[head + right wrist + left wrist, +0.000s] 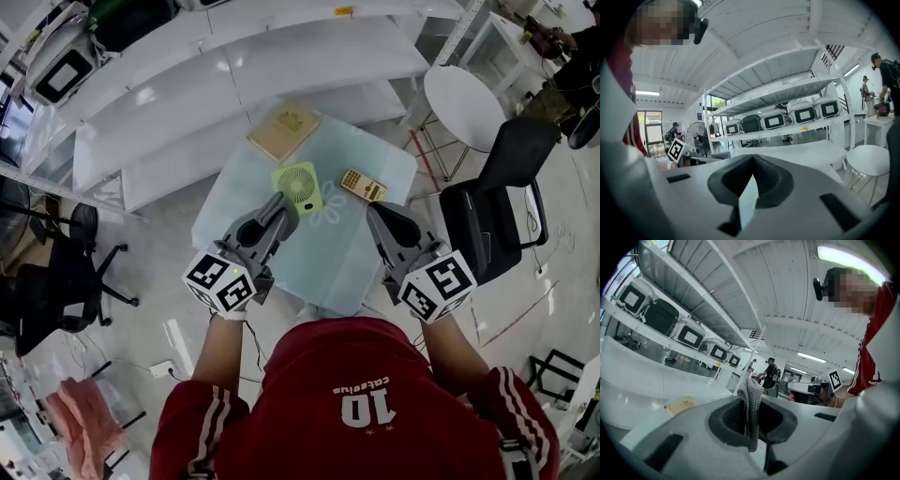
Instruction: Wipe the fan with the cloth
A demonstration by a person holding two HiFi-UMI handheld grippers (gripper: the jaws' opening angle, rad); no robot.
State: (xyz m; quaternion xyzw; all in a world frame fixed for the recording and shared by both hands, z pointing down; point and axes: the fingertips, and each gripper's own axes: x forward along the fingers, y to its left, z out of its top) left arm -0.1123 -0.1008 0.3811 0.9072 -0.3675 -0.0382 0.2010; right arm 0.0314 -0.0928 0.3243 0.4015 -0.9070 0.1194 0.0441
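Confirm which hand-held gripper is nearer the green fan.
Left. The left hand-held gripper is at the near edge of the fan; the right hand-held gripper sits apart, to its right.

Green fan (298, 187) lies flat on glass table (347, 267). Left gripper (281, 203) shows over the fan's near edge; contact cannot be told. Right gripper (377, 214) is near the fan's right. Tan book (284, 129) lies beyond the fan, and a keypad device (363, 185) just right of it.
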